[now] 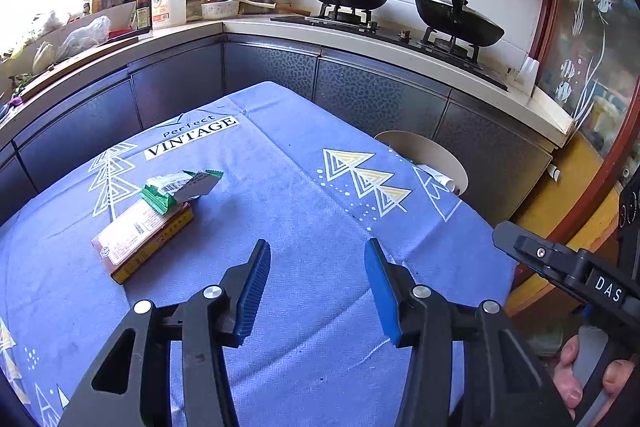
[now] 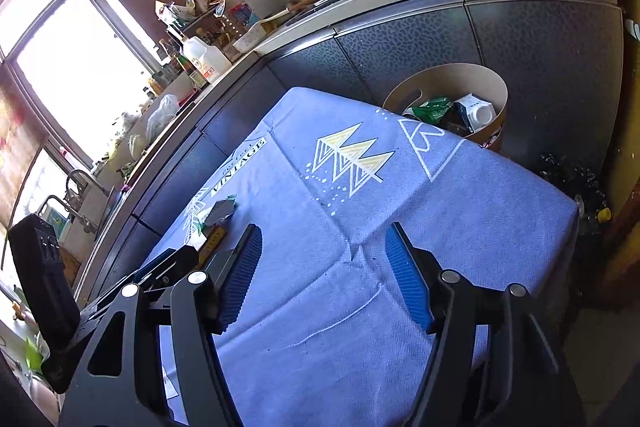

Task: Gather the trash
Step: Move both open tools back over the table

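left wrist view: left claw [image 1: 316, 287] is open and empty over the tabletop [image 1: 304, 187]; the green wrapper [image 1: 180, 189] lies on the flat box [image 1: 142, 239] near the left edge, so approach low and pinch the wrapper alone

right wrist view: right claw [image 2: 322, 275] is open and empty, with the bin [image 2: 448, 83] beyond the far right corner

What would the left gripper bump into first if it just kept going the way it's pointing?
Most likely the bare blue tablecloth: the left gripper tilts downward with nothing between its open jaws. The box and green wrapper lie off to its left, outside that line, though depth is hard to judge.
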`<state>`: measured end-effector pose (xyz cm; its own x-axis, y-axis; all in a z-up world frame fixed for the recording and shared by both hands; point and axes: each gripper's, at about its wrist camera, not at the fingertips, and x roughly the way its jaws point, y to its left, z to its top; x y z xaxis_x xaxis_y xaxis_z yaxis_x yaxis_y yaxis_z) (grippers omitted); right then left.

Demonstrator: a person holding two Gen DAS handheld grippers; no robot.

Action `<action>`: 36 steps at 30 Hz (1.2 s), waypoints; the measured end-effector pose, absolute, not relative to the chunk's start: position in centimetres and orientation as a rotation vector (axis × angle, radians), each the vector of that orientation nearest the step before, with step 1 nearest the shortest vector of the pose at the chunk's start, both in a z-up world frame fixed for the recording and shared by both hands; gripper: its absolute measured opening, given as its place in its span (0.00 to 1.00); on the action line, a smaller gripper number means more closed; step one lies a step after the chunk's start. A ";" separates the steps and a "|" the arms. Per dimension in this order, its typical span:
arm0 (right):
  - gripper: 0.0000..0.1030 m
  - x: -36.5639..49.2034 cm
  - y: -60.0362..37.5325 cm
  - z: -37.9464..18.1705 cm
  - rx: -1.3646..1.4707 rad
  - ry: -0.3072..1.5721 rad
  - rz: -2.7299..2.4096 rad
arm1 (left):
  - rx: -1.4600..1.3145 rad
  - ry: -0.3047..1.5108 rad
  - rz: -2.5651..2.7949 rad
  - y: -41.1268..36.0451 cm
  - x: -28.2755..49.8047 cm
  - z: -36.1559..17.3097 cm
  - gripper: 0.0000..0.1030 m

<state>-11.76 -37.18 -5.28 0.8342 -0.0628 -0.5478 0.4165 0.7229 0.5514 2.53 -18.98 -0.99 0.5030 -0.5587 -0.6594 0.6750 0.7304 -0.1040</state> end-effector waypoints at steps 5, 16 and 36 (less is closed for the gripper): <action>0.65 -12.1 -37.5 -5.3 0.733 0.517 -0.299 | 0.178 0.722 -0.766 -19.1 2.1 -0.9 0.54; 0.65 -12.1 -38.1 -5.8 0.753 0.514 -0.306 | 0.214 0.686 -0.766 -19.6 1.0 -0.7 0.64; 0.65 -12.1 -38.0 -6.5 0.759 0.525 -0.314 | 0.247 0.682 -0.767 -20.2 0.2 -1.2 0.65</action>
